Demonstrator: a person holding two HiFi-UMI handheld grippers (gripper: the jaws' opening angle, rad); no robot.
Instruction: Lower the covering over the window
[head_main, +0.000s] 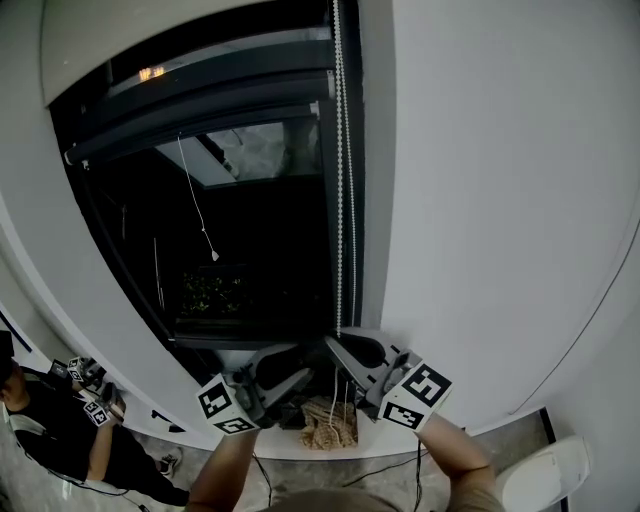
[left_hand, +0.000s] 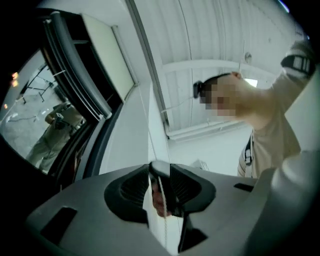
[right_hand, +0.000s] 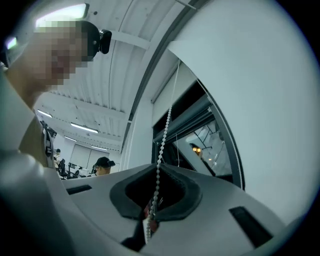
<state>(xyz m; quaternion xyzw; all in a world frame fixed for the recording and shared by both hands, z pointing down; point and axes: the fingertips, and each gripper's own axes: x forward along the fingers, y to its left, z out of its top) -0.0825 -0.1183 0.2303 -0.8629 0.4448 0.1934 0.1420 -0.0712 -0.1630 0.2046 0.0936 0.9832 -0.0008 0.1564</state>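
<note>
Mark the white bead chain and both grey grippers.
White bead chain (right_hand: 160, 145): right gripper view, stretch above jaws.
Right gripper (head_main: 336, 352): head view, between its jaw tips.
Left gripper (head_main: 302, 366): head view, between its jaw tips.

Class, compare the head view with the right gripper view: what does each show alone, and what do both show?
Head view only: the left gripper and a woven bundle below the grippers. Right gripper view only: ceiling lights and the head-mounted camera. Both: the dark window and the right gripper shut on the bead chain.
</note>
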